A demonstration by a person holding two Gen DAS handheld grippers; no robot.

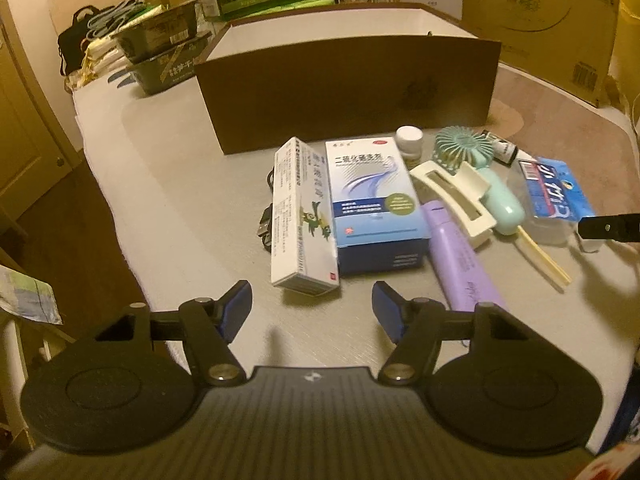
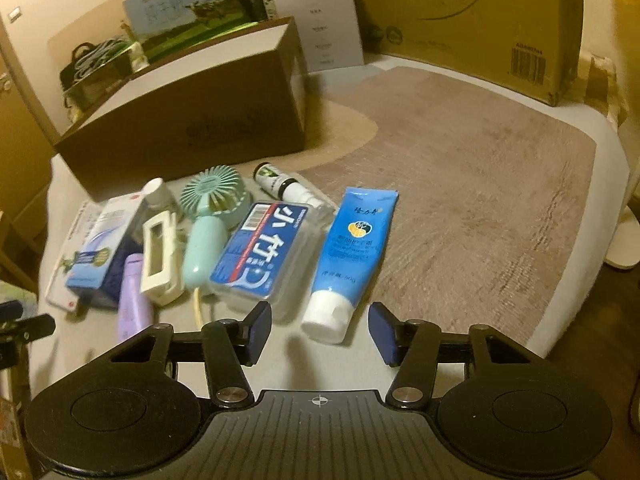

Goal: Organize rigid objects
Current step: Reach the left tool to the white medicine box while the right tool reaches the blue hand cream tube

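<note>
Small rigid items lie clustered in front of the open brown box (image 1: 348, 92).

Nearest the box, a white-capped bottle (image 1: 409, 139) stands upright beside a teal handheld fan (image 1: 476, 168) lying flat and a small dark bottle (image 2: 280, 184) on its side. Further from the box lie a long white carton (image 1: 300, 216), a blue-and-white carton (image 1: 374, 200), a cream hair claw (image 1: 456, 196), a purple tube (image 1: 460, 256), a clear case with a blue label (image 2: 260, 252) and a blue tube (image 2: 348, 256), its white cap pointing away from the box.
</note>
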